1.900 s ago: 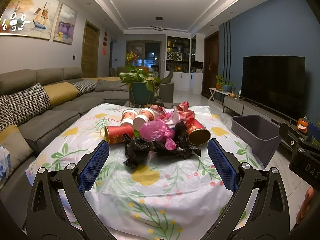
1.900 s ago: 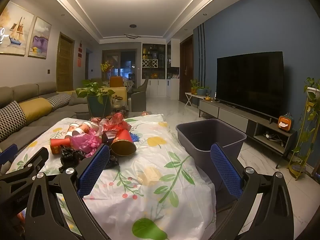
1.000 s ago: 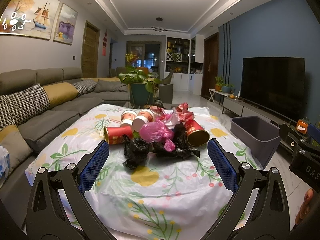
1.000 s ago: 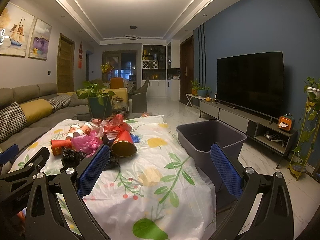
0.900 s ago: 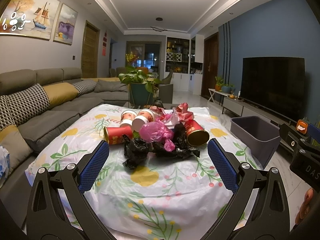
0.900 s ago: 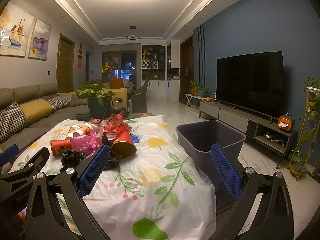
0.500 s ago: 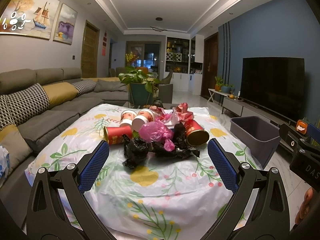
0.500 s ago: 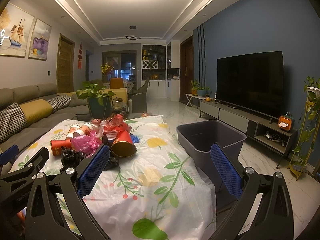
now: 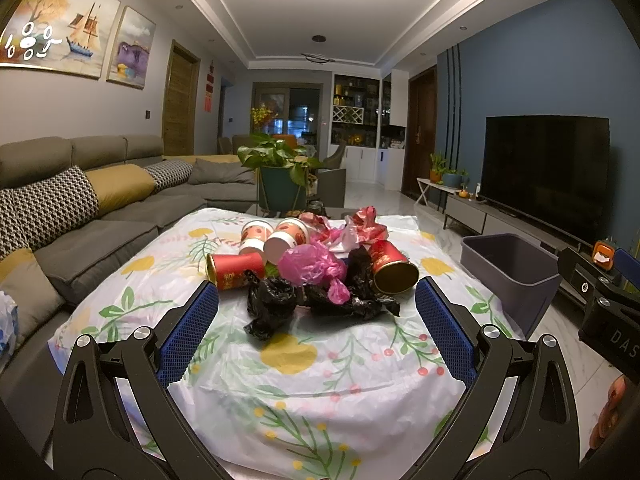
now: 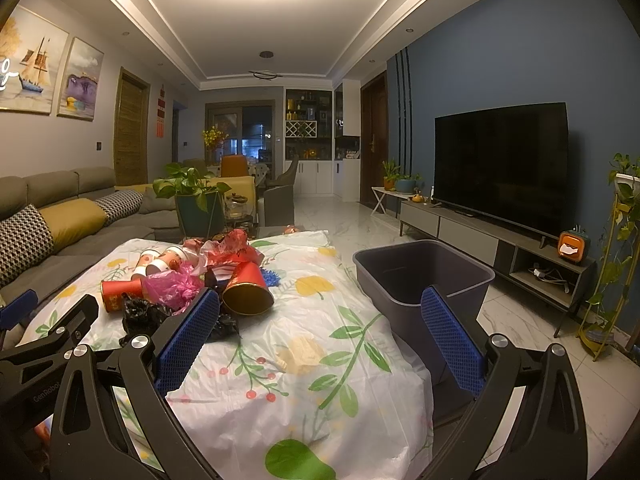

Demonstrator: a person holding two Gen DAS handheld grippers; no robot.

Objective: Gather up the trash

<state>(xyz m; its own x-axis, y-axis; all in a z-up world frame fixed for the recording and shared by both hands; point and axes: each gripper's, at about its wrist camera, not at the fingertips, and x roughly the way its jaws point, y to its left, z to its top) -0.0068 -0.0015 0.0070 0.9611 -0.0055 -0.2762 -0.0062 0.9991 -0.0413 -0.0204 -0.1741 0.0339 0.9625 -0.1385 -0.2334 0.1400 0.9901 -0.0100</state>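
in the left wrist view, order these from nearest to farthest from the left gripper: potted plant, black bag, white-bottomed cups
1. black bag, front of the pile, just ahead of the left gripper
2. white-bottomed cups, back left of the pile
3. potted plant, beyond the table's far edge
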